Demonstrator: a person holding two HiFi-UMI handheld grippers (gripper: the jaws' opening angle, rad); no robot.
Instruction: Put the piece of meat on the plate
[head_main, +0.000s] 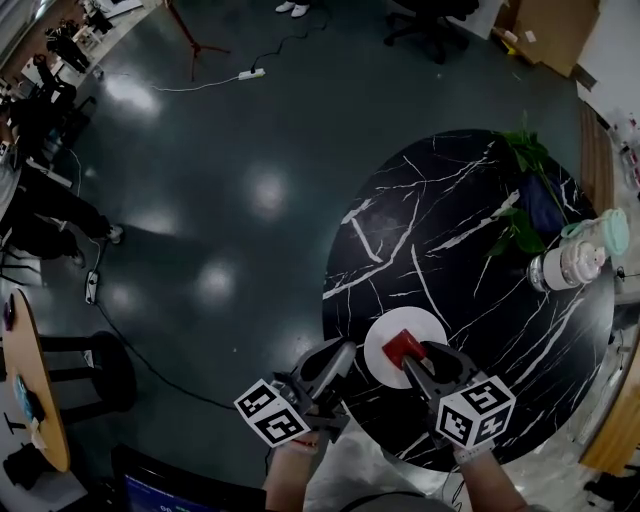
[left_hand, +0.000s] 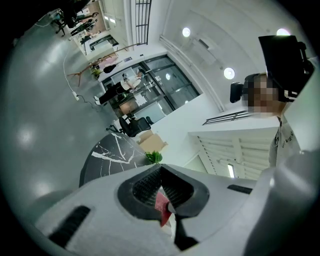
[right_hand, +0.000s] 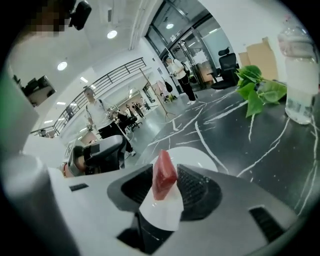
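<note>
A red piece of meat (head_main: 403, 346) stands on edge over the white plate (head_main: 431, 328) near the front rim of the black marble table (head_main: 450, 210). In the right gripper view the meat (right_hand: 164, 175) sits between the jaws of my right gripper (right_hand: 165, 170) with plate (right_hand: 196, 157) showing under it; the pads stand a little apart from it, so the gripper is open. My right gripper (head_main: 415, 362) reaches the plate from the near side. My left gripper (head_main: 338, 354) hovers at the plate's left, beyond the table's rim. In its own view my left gripper (left_hand: 160, 171) is shut and holds nothing.
A clear bottle (head_main: 563, 266) and a teal-lidded cup (head_main: 603, 233) stand at the table's right side beside a leafy plant (head_main: 525, 190). Dark floor with cables lies to the left, and a round wooden table (head_main: 35, 400) stands at the far left. People stand in the background (right_hand: 97, 116).
</note>
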